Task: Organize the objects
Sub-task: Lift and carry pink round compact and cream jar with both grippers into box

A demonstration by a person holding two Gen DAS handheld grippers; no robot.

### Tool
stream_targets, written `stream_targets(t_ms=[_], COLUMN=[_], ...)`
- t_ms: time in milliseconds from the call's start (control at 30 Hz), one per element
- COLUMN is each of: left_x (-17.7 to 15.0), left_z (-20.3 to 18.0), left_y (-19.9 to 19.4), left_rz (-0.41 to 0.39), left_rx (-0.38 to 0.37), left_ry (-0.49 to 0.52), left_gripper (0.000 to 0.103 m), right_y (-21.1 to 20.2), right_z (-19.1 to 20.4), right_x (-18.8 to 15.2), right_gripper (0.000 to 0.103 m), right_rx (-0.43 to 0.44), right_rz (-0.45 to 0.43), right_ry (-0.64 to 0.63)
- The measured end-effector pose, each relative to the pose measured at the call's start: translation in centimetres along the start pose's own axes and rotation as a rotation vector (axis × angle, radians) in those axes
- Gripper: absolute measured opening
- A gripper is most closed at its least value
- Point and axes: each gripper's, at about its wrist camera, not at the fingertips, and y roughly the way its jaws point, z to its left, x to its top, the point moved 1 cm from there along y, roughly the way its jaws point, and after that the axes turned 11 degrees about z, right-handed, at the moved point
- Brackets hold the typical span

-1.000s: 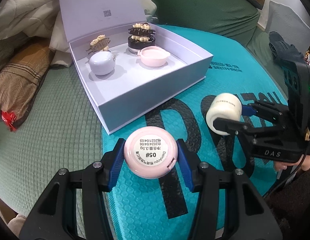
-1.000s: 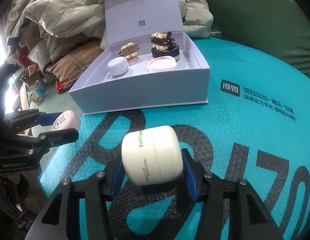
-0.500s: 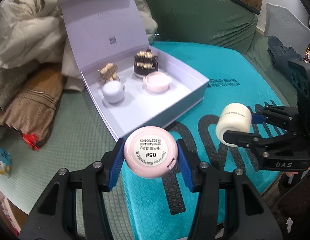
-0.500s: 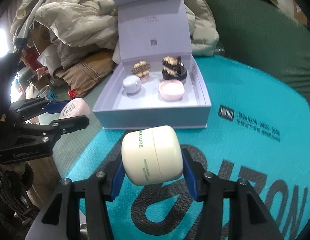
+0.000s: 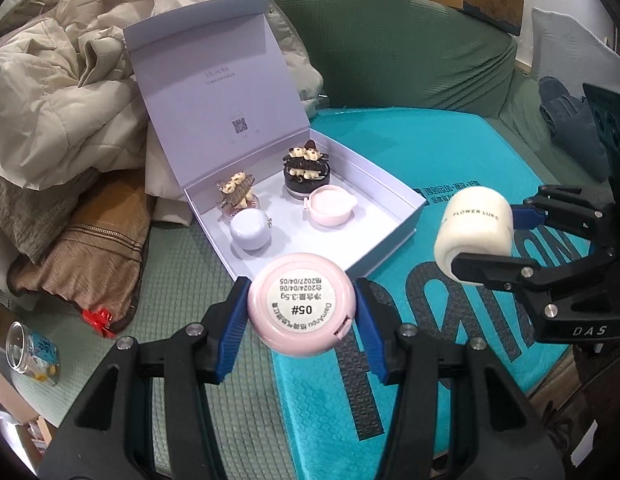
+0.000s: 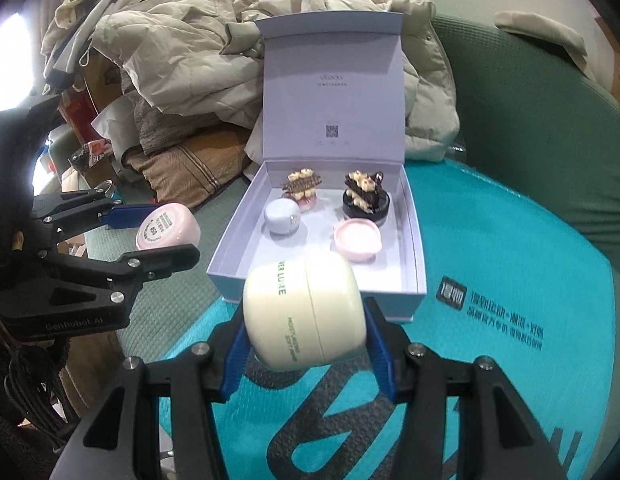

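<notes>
My left gripper [image 5: 301, 310] is shut on a round pink compact [image 5: 301, 305], label side toward the camera, held in the air in front of the open white box [image 5: 393, 222]. My right gripper [image 6: 306, 330] is shut on a cream jar [image 6: 306, 314], also held up before the box [image 6: 414, 264]. The box holds a lilac case [image 5: 250, 229], a pink compact [image 5: 330, 210], a black jar with a hair clip on top [image 5: 306, 172] and a second hair clip [image 5: 236, 192]. Each gripper shows in the other's view, the left [image 6: 158, 236] and the right [image 5: 481, 240].
The box sits on a teal bubble mailer [image 5: 449, 152] over a green bed cover [image 5: 182, 280]. Piled beige jackets [image 5: 58, 92] and a brown cushion [image 5: 98, 256] lie to the left. A small clear jar [image 5: 30, 354] lies at the left edge. A green couch back [image 5: 409, 52] rises behind.
Both grippers have pulled back and risen with their loads, so the box looks smaller and farther away. Both stay shut on their items.
</notes>
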Motion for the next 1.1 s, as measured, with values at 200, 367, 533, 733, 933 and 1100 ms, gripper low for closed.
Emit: stream_targets(t_ms=[200,367,533,733,933,1100], left_x=[1.3,2.3,3.1,4.1,5.2,6.1], left_z=[0.8,1.7,2.4,3.3,4.2,5.0], left_y=[0.2,1.0,2.3,3.9,5.9,7.5], left_rz=[0.001,0.008,0.019,0.025,0.031,0.029], left_rx=[0.015,0.022,0.021,0.028,0.033,0.022], left_ry=[-0.007,-0.024,-0.032,-0.044,-0.052,-0.062], left_gripper=[0.049,0.049,0.049,0.049,0.049,0.049], right_y=[0.7,1.9,3.5,5.7,7.3,8.0], right_z=[-0.1,-0.3,-1.0,-2.8,-4.7,-5.3], right_x=[2.0,3.5,5.0,6.5,8.0,9.7], right_gripper=[0.053,0.053,0.053,0.053,0.053,0.053], right_rx=[0.006,0.020,0.020,0.005,0.004,-0.002], right_rz=[-0.009,-0.016,-0.012,-0.002,-0.003,-0.016], right_ry=[-0.028,-0.035,-0.034,-0.010,0.024,0.017])
